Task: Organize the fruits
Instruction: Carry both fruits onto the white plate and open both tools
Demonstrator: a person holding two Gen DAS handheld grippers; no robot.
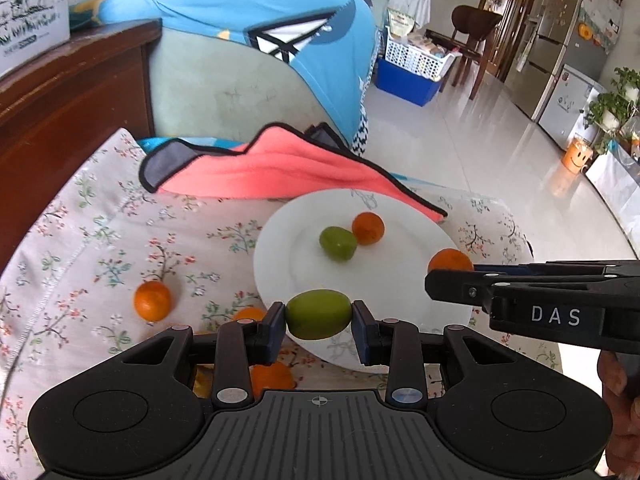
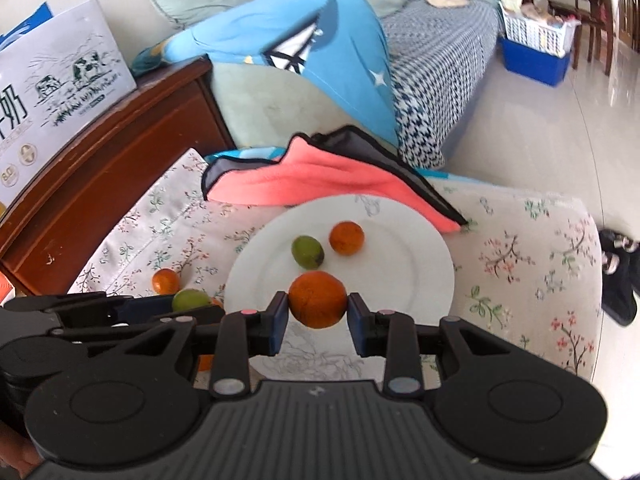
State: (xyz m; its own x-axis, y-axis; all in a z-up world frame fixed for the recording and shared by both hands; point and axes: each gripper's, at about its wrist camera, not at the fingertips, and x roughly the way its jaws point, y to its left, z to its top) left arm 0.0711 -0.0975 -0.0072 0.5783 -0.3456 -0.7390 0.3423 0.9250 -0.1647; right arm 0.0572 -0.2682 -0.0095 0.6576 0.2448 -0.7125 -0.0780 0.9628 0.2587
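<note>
My left gripper [image 1: 319, 316] is shut on a green fruit [image 1: 319, 314], held over the near rim of the white plate [image 1: 404, 280]. My right gripper [image 2: 318, 307] is shut on an orange [image 2: 317, 300] above the same white plate [image 2: 420, 280]; it enters the left wrist view as a black arm with that orange [image 1: 448, 261] at its tip. On the plate lie another green fruit [image 1: 338, 243] and a small orange [image 1: 368, 228]. Left of the plate, a loose orange [image 1: 152, 301] rests on the floral cloth [image 1: 100, 240], and more orange fruit [image 1: 272, 378] shows under my left gripper.
A pink cloth with a dark edge [image 1: 280, 172] lies just beyond the plate. A wooden bed frame [image 1: 60, 120] runs along the left. Blue bedding [image 1: 260, 16] is behind. Tiled floor [image 1: 500, 152] drops off to the right of the cushion edge.
</note>
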